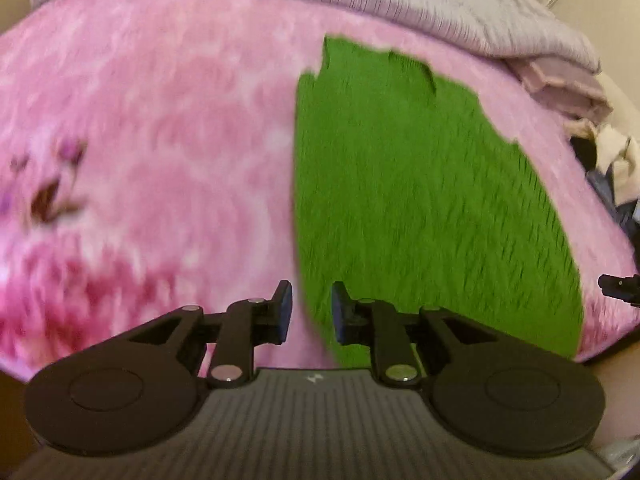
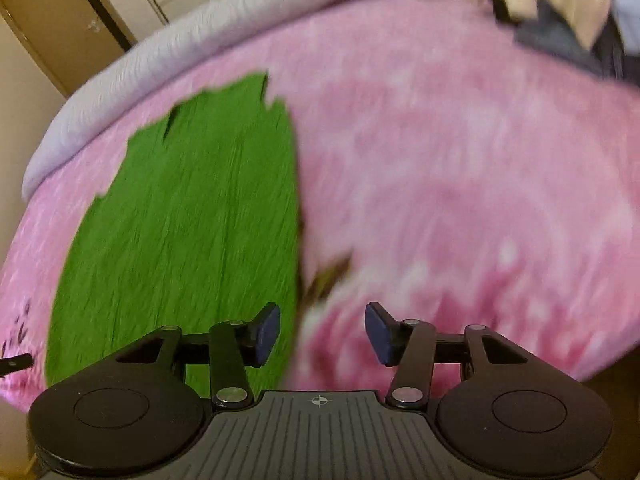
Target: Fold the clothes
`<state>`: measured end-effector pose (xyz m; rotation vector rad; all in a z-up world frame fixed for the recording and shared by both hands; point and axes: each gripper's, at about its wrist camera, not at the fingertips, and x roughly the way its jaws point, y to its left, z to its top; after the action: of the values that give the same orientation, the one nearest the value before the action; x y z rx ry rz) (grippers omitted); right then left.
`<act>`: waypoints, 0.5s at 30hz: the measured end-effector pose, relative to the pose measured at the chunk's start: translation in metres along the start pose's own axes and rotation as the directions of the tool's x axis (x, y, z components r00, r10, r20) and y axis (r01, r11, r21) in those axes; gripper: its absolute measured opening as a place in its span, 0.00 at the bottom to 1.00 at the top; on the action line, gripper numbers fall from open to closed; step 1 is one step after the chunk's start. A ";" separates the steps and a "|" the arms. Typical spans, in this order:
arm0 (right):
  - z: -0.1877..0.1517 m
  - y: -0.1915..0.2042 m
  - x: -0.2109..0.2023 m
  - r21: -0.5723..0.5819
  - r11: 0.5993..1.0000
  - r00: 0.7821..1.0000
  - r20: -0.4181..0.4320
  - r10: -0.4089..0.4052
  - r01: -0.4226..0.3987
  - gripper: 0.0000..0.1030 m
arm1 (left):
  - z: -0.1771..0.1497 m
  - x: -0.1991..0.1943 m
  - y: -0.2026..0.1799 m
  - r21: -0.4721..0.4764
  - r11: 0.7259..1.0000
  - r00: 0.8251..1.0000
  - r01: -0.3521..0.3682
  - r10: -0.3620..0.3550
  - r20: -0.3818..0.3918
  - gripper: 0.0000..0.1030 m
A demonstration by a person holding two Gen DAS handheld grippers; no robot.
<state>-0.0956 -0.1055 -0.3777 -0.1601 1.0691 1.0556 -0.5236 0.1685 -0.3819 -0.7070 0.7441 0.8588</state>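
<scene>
A green ribbed garment (image 1: 424,200) lies flat in a long folded strip on a pink flowered blanket (image 1: 160,140). It also shows in the right wrist view (image 2: 192,232), left of centre. My left gripper (image 1: 311,312) is open and empty, above the garment's near left edge. My right gripper (image 2: 322,334) is open and empty, above the garment's near right edge and the blanket (image 2: 460,180). The tip of the right gripper shows at the right edge of the left wrist view (image 1: 620,286). Both views are motion-blurred.
A lilac ribbed cover (image 1: 400,4) runs along the bed's far side. A pile of other clothes (image 2: 560,12) sits at the far right corner of the bed. Wooden closet doors (image 2: 68,28) stand beyond the bed.
</scene>
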 end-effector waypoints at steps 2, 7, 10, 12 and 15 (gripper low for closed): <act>0.017 -0.002 0.007 -0.017 0.999 0.999 0.026 0.044 -0.043 0.50 | 0.023 0.019 -0.014 0.029 0.999 1.000 0.028 -0.028 0.002 0.15; 0.059 0.019 0.065 -0.136 0.984 0.993 -0.026 0.113 -0.116 0.48 | 0.080 0.097 -0.064 0.147 0.983 0.993 0.112 -0.106 -0.049 0.16; 0.095 0.019 0.102 -0.153 0.979 0.991 -0.015 0.137 -0.137 0.31 | 0.109 0.134 -0.083 0.189 0.972 0.989 0.142 -0.132 -0.062 0.16; 0.128 0.015 0.127 -0.115 0.977 0.984 0.007 0.179 -0.177 0.27 | 0.127 0.153 -0.091 0.200 0.967 0.987 0.158 -0.150 -0.054 0.16; 0.167 0.008 0.161 -0.063 0.969 0.970 0.014 0.241 -0.240 0.23 | 0.148 0.177 -0.096 0.207 0.963 0.985 0.170 -0.165 -0.041 0.16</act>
<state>0.0164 0.0951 -0.4130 -0.0683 1.0551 1.3065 -0.3220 0.3113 -0.4198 -0.5822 0.7714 0.6084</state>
